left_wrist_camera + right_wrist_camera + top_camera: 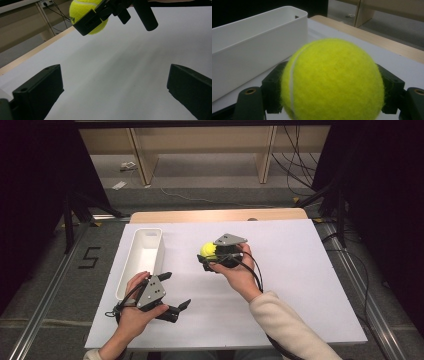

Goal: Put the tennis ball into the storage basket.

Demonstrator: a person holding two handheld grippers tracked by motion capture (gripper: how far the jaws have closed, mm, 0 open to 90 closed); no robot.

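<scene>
A yellow tennis ball (207, 250) is clamped between the jaws of my right gripper (210, 254), held a little above the white sheet near the table's middle. In the right gripper view the ball (332, 80) bulges between the two black jaws, with the white tray (249, 50) just beyond it. My left gripper (175, 290) rests low at the front left, open, its jaws wide apart with nothing between them. The left gripper view looks past its own jaws at the ball (86, 15) gripped by the other gripper.
A long white tray (142, 257) lies on the left side of the white sheet (300, 285), apparently empty. The wooden table edge (220, 215) runs along the back. Floor cables and shelving legs stand beyond the table.
</scene>
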